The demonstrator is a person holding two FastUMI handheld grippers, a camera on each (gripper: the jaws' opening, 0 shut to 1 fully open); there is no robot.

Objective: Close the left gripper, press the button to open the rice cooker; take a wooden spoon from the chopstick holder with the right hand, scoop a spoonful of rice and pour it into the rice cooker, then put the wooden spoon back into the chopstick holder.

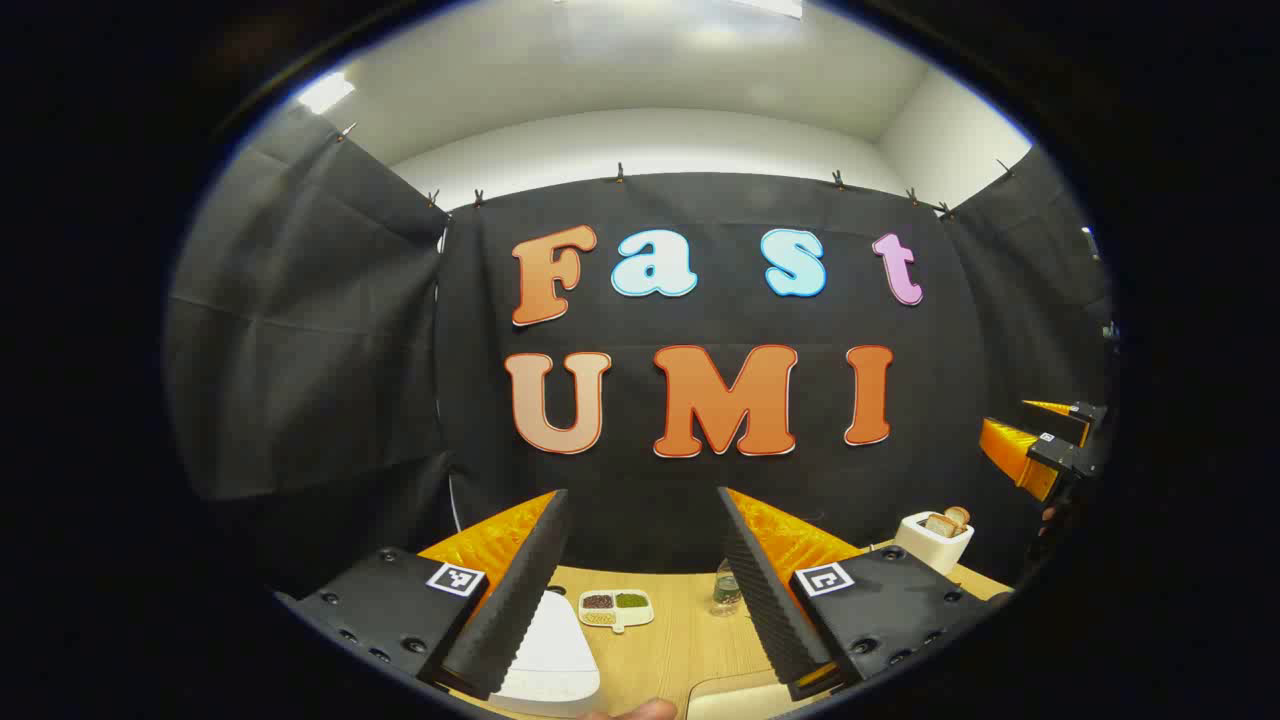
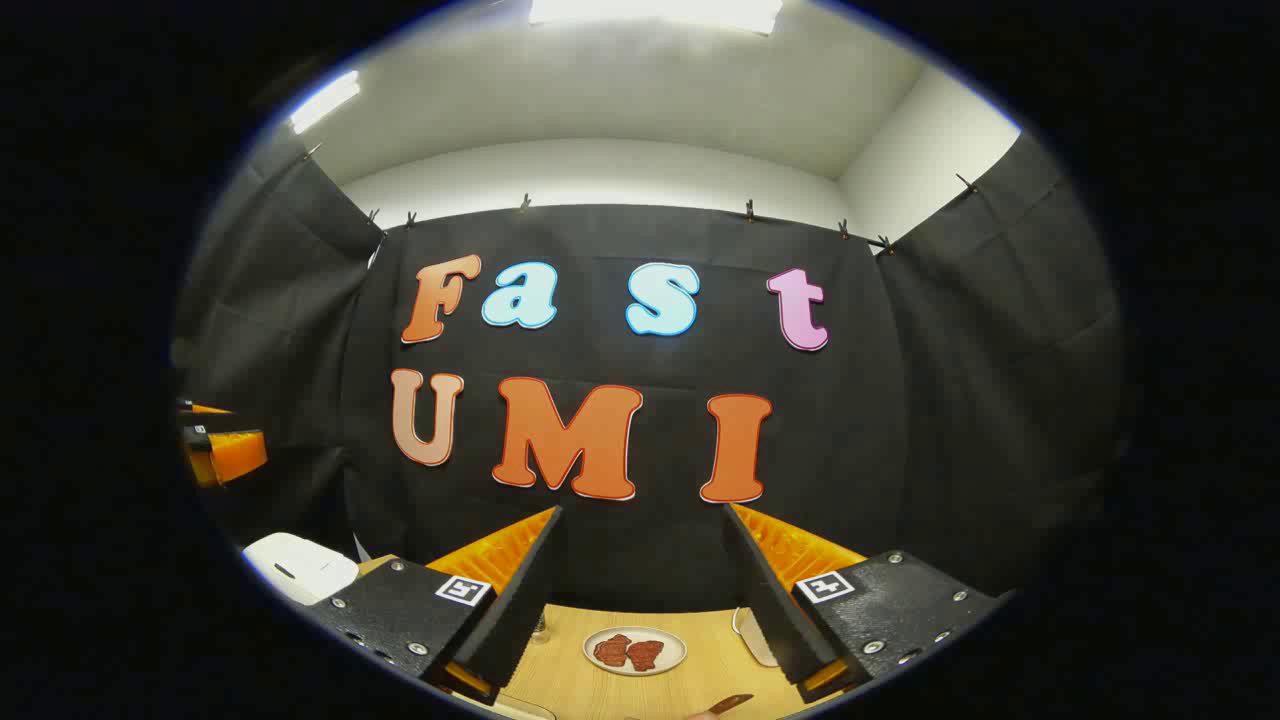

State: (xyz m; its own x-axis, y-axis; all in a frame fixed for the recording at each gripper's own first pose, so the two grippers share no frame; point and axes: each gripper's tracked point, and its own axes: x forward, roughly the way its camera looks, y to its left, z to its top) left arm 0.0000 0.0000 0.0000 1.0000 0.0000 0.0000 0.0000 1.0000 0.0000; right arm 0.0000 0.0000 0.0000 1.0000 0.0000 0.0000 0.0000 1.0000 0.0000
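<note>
In the left gripper view my left gripper (image 1: 642,495) is open and held above the wooden table (image 1: 690,640), with nothing between its fingers. Below its left finger lies the white rice cooker (image 1: 548,655), lid down. Beyond it sits a small divided dish of grains (image 1: 616,607). My right gripper (image 2: 642,510) is also open and empty, high over the table. The right gripper view has the rice cooker (image 2: 298,565) low at the left and the left gripper (image 2: 225,450) at the far left. The right gripper (image 1: 1040,445) hangs at the far right of the left gripper view.
A small glass bottle (image 1: 727,590) stands past the dish. A white box with tan pieces sticking out of its top (image 1: 935,540) is at the back right. A plate of red slices (image 2: 634,650) lies under the right gripper, a white object (image 2: 752,635) beside it.
</note>
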